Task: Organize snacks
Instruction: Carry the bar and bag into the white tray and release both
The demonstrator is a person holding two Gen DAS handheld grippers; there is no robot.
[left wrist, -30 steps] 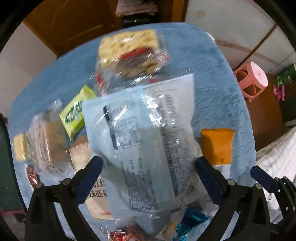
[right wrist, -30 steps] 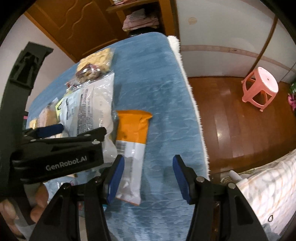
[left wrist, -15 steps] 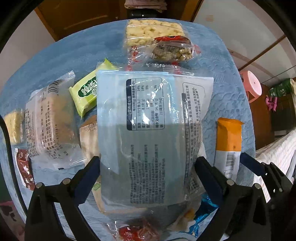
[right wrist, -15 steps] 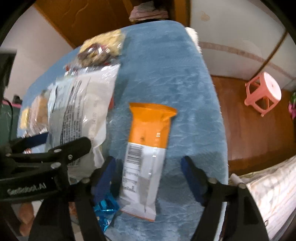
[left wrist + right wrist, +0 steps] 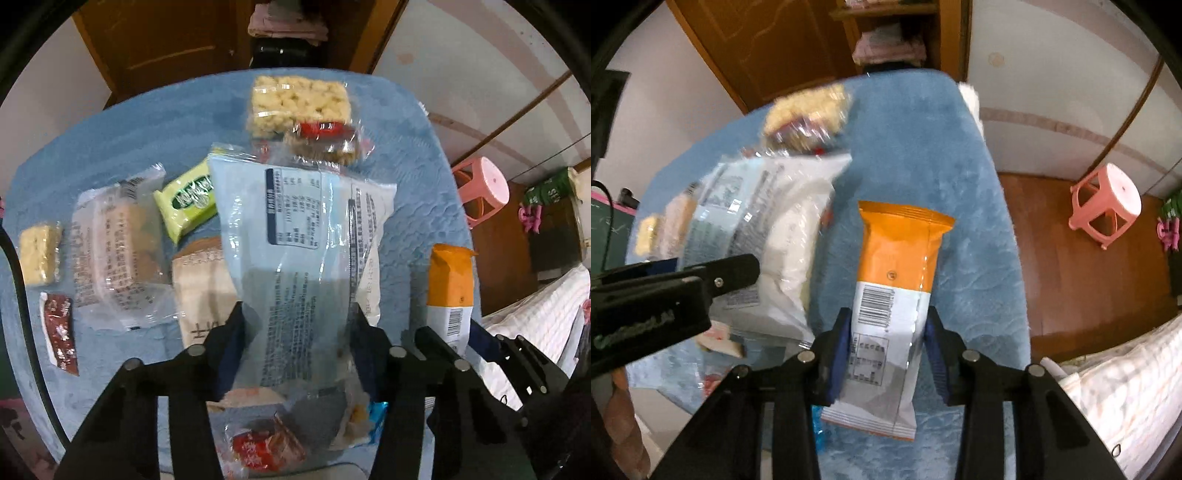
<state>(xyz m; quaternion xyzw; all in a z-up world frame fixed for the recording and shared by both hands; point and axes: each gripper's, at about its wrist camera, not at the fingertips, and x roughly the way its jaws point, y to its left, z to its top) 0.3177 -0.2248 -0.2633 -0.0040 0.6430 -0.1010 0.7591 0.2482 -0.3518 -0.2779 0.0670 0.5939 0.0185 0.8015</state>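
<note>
A big clear-and-pale-blue snack bag [image 5: 303, 229] stands between the blue pads of my left gripper [image 5: 299, 332]. The jaws are closing and pinch its lower part, and the bag hangs tilted above the other snacks. The same bag [image 5: 768, 229] shows in the right wrist view beside the left gripper's black finger [image 5: 713, 273]. An orange-and-white packet [image 5: 901, 251] lies flat on the blue cloth [image 5: 923, 147]. My right gripper [image 5: 888, 339] is closing on it, both pads against its white barcode end. In the left wrist view that packet [image 5: 450, 280] lies at the right.
Spread on the cloth [image 5: 129, 147] are a puffed-rice block [image 5: 299, 99], a green packet [image 5: 188, 199], a clear-wrapped cake [image 5: 114, 251], a red sachet [image 5: 59, 339] and a beige packet [image 5: 199, 291]. The table edge [image 5: 1008, 258] drops to wooden floor with a pink stool [image 5: 1108, 203].
My left jaws narrowed from wide apart onto the big bag, which has risen. My right gripper slid over the orange packet, widened, then closed on its sides.
</note>
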